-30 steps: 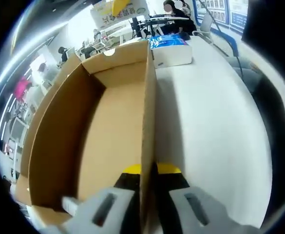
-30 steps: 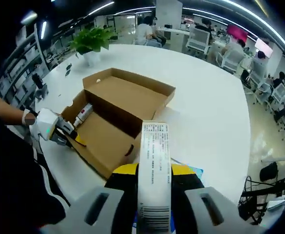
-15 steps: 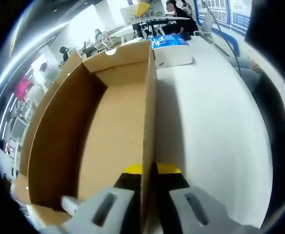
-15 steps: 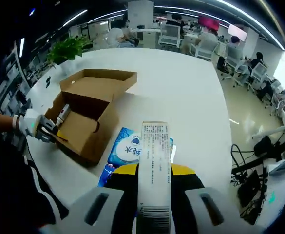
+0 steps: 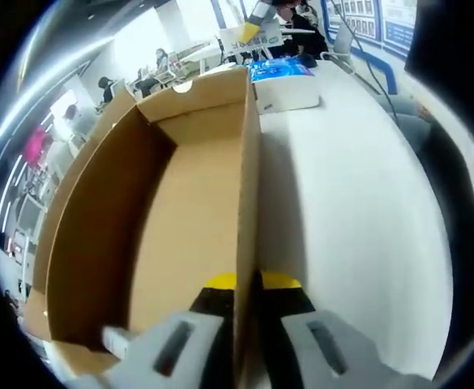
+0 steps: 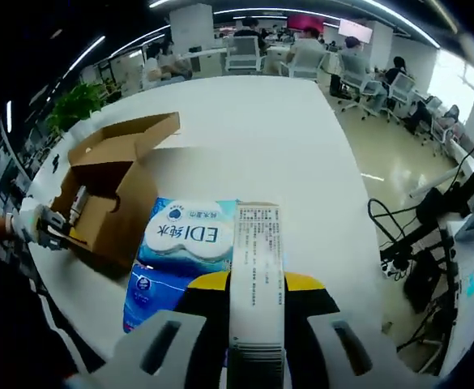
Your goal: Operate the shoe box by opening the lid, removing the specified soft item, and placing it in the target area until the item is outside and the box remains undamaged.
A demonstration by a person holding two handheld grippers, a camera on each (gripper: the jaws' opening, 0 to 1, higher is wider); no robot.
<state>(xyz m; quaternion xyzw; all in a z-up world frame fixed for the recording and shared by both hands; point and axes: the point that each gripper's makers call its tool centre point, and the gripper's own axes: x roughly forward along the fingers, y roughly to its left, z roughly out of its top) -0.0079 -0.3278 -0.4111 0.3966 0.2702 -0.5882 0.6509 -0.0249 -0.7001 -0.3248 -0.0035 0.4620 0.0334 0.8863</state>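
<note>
Left tool (image 5: 245, 296) pinches shoe box (image 5: 180, 203) wall to steady it; right tool (image 6: 256, 296) clamps white labelled item (image 6: 255, 275) above blue pack (image 6: 180, 251) beside the box.

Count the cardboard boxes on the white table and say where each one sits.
1. The open shoe box sits on the white table, with the left gripper shut on its side wall. The blue tissue pack lies beside it. Anything behind the box would be hidden.

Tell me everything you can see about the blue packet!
The blue packet is a soft-looking plastic pack, blue and white with large printed characters. It lies flat on the white table, outside the cardboard box and beside it. In the left gripper view it sits beyond the box's far end.
</note>
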